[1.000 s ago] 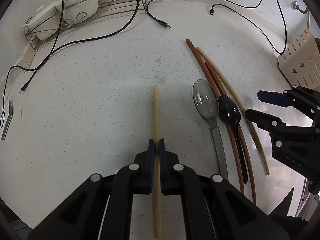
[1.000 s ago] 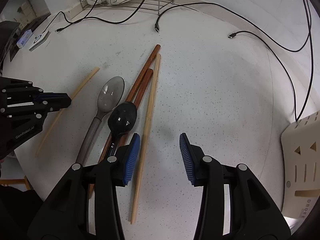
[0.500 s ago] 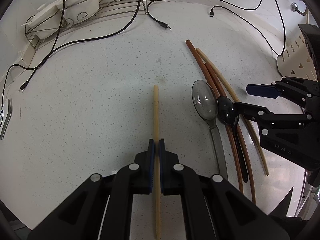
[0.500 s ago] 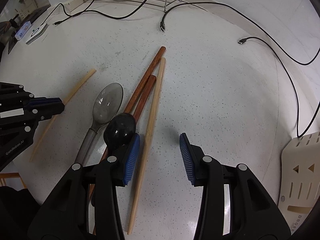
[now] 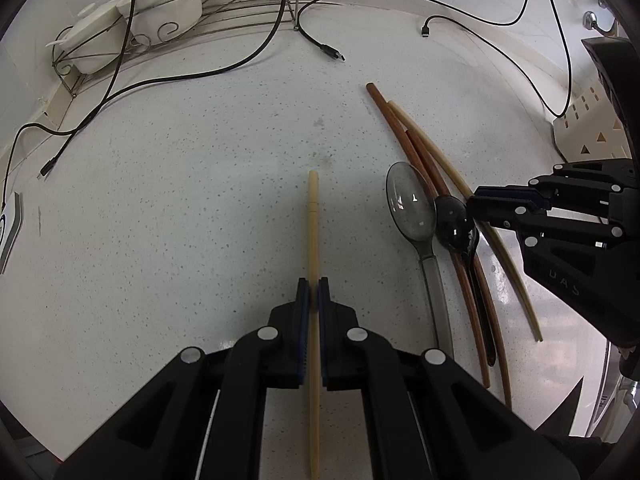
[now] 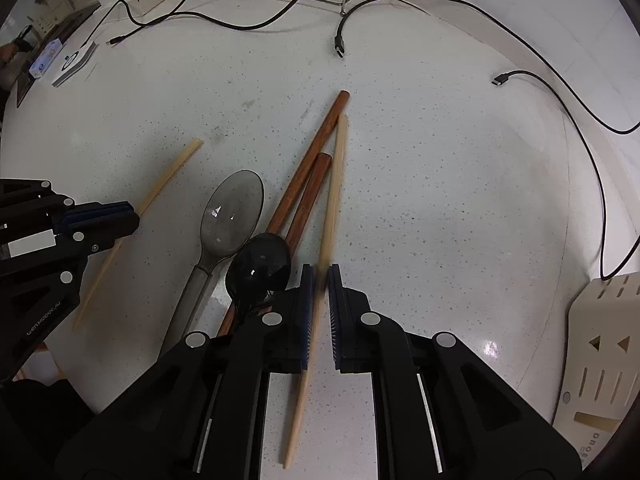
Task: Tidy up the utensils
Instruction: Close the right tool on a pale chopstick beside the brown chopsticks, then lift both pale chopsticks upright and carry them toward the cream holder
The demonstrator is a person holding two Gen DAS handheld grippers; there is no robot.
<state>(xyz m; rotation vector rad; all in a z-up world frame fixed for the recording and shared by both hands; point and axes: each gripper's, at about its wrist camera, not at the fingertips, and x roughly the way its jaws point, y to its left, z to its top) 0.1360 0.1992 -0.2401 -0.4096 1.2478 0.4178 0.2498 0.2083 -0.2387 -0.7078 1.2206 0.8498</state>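
Speckled white counter (image 6: 440, 200), pale chopstick (image 6: 334, 184) between right gripper (image 6: 320, 280) jaws, just closed

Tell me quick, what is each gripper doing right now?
Left gripper: shut on a pale chopstick.
Right gripper: jaws just closed, shut on the other pale chopstick.

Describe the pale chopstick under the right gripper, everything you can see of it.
The pale chopstick is a long, slim, cream-coloured stick, wood or bamboo by its look, tapering toward its near end. It lies flat on the speckled white counter, along the right side of two reddish-brown chopsticks, apparently touching them near its far end. The right gripper has just closed its jaws on it, blue pads on either side, at about mid-length. It looks slightly blurred there.
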